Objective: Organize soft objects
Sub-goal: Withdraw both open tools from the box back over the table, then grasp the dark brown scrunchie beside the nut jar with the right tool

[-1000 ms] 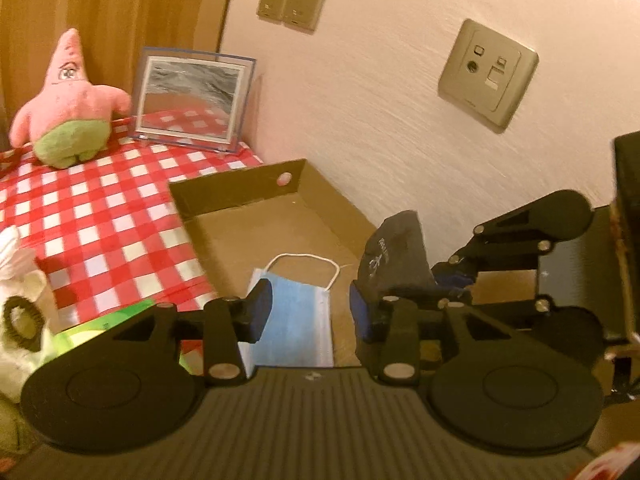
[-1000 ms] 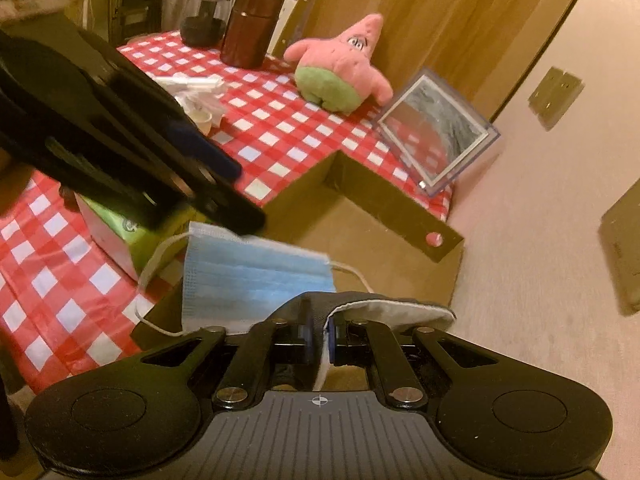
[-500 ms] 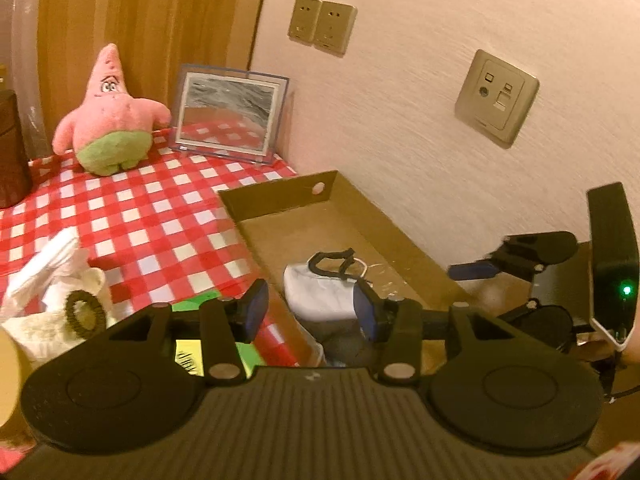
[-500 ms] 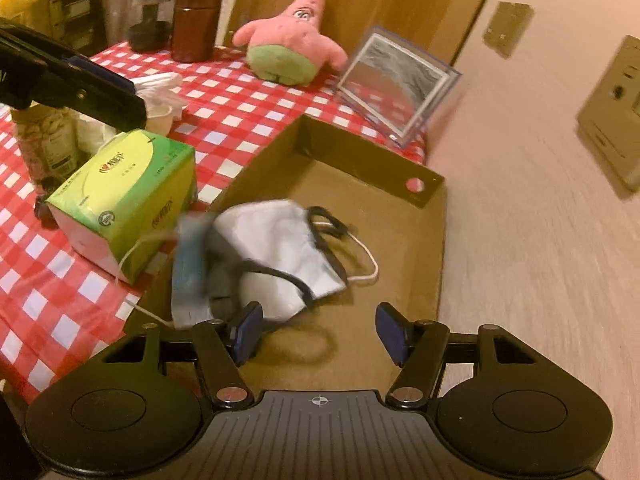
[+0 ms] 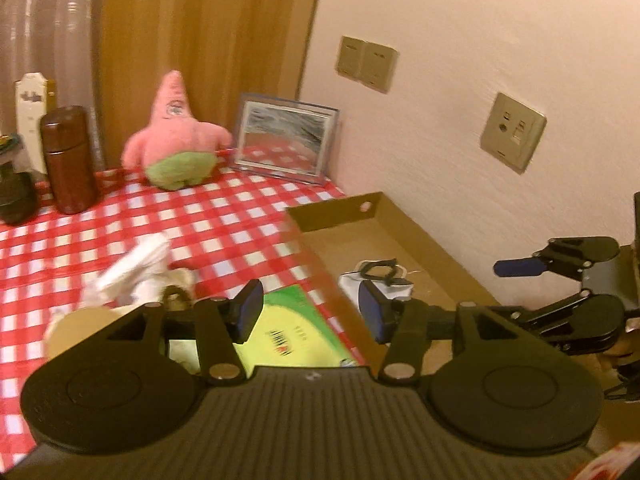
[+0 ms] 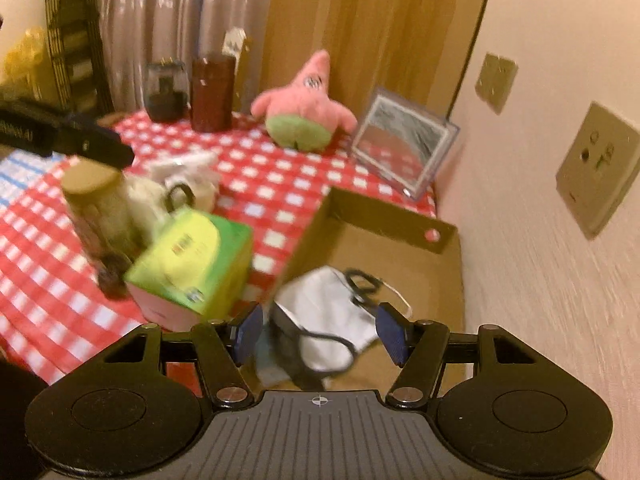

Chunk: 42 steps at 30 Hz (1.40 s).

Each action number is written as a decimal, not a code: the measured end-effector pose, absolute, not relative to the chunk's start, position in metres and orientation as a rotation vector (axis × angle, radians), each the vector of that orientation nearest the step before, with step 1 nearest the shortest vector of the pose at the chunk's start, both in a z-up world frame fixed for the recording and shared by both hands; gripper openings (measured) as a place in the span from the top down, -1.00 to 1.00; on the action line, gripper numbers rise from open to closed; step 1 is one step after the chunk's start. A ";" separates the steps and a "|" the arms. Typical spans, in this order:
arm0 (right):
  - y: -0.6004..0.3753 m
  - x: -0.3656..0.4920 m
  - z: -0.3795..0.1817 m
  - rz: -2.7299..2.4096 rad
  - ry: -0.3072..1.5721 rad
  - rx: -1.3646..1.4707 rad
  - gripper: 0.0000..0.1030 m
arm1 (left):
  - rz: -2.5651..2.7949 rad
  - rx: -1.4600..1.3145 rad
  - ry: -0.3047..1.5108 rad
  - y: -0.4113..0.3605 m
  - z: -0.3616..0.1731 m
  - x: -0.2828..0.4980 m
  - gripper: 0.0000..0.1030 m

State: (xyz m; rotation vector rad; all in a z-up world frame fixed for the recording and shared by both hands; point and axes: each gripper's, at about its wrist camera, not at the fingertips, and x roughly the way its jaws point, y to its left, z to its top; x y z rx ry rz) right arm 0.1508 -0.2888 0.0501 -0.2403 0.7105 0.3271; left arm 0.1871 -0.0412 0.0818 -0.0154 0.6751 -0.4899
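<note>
A white face mask with black ear loops (image 6: 328,312) lies in the brown cardboard tray (image 6: 384,220), on top of a blue mask whose edge shows beneath. In the left wrist view the mask (image 5: 376,278) shows past the tray wall (image 5: 332,212). My right gripper (image 6: 318,330) is open and empty, just above and in front of the masks. My left gripper (image 5: 310,312) is open and empty, above the green tissue box (image 5: 292,332). A pink star plush (image 5: 176,136) sits at the back of the checked table; it also shows in the right wrist view (image 6: 306,108).
A framed picture (image 5: 286,138) leans on the wall beside the plush. A brown canister (image 5: 70,160) and a dark jar (image 6: 164,92) stand at the back. A white cloth bundle with a hair tie (image 5: 140,276) and a lidded jar (image 6: 96,200) sit by the tissue box (image 6: 192,268).
My right gripper opened and dropped the white mask into the tray over the blue mask. Both grippers then drew back and rose, and the left one swung left over the tissue box.
</note>
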 end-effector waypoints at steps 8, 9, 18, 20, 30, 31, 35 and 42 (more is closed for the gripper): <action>-0.245 0.135 0.075 0.394 0.643 -0.166 -0.21 | -0.386 -0.023 0.660 0.017 0.095 0.158 0.01; -0.239 0.133 0.077 0.404 0.637 -0.165 -0.21 | -0.372 -0.024 0.660 0.025 0.095 0.155 0.01; -0.195 0.121 0.082 0.485 0.611 -0.159 -0.21 | -0.281 -0.019 0.666 0.075 0.098 0.127 -0.04; -0.188 0.118 0.081 0.491 0.609 -0.163 -0.21 | -0.274 -0.014 0.666 0.083 0.098 0.122 -0.06; -0.149 0.111 0.066 0.528 0.620 -0.197 -0.21 | -0.276 0.028 0.687 0.105 0.083 0.107 -0.23; -0.144 0.111 0.064 0.535 0.621 -0.201 -0.21 | -0.274 0.028 0.689 0.108 0.081 0.106 -0.25; -0.128 0.112 0.053 0.555 0.629 -0.209 -0.21 | -0.261 0.029 0.701 0.119 0.074 0.105 -0.26; -0.103 0.119 0.021 0.623 0.632 -0.249 -0.21 | -0.254 0.065 0.735 0.134 0.054 0.110 -0.33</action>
